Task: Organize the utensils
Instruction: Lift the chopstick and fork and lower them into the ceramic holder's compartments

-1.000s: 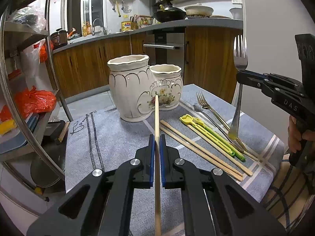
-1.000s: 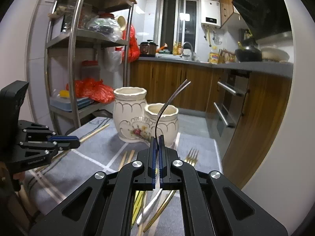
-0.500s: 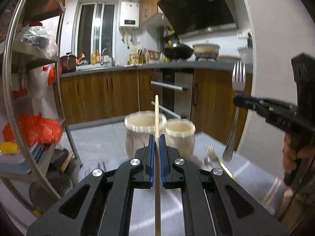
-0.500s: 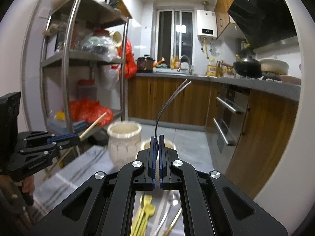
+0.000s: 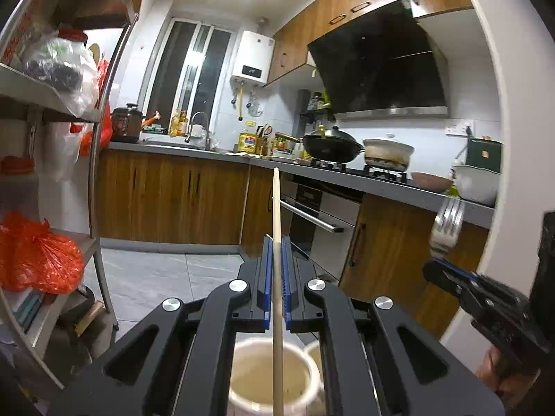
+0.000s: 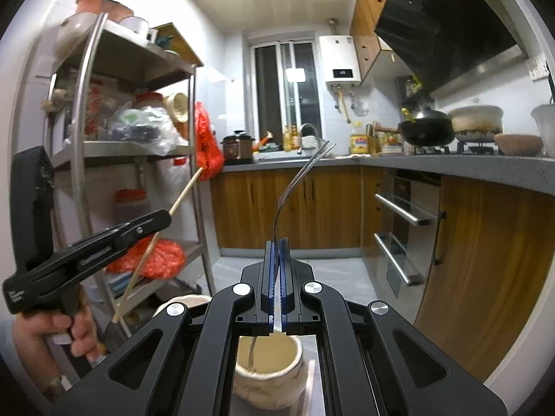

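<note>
My left gripper is shut on a wooden chopstick, held upright over the larger cream ceramic holder; its lower end hangs at the holder's mouth. My right gripper is shut on a silver fork, tines up, with the handle end dipping into the smaller cream holder. The right gripper with the fork shows at the right of the left wrist view. The left gripper with the chopstick shows at the left of the right wrist view, over the larger holder.
A metal shelf rack with bags and jars stands at the left. Wooden kitchen cabinets and an oven lie beyond. A white wall is close on the right. The table is hidden below the grippers.
Both grippers rose and tilted up, moving over the two holders. The table and the utensils on it dropped out of view. The fork's handle end now sits in the small holder.
</note>
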Demonstrator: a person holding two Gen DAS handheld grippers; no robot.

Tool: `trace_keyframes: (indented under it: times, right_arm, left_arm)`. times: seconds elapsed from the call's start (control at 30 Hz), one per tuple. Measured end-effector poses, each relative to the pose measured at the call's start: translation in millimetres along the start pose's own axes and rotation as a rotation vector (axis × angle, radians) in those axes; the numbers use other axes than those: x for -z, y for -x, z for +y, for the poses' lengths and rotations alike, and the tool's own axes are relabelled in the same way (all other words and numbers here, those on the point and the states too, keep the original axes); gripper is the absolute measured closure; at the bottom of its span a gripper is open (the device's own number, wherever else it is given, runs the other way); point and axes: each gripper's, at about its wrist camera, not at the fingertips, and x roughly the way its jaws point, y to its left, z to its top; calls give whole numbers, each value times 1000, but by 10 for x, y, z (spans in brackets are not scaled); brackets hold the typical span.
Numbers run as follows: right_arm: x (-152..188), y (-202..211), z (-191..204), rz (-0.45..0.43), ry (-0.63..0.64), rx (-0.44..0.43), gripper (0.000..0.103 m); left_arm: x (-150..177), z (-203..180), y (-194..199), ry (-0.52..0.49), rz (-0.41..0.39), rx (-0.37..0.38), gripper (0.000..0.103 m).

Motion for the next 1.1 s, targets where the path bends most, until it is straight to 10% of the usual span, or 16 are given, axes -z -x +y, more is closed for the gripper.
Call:
trace_keyframes:
  times: [0.27,0.87,1.1]
  right_arm:
    - [287,-340,-165,95,-48,9,100]
    - [597,-695,-62,278,-7,-32,100]
    - [667,-743,-57,315,-3,-25,100]
  left_arm:
    - [266,83,-482,-5,29,-71,98]
    - [587,115,-226,-111,95,-136,98]
    - [591,157,-248,-100,115,-154,70]
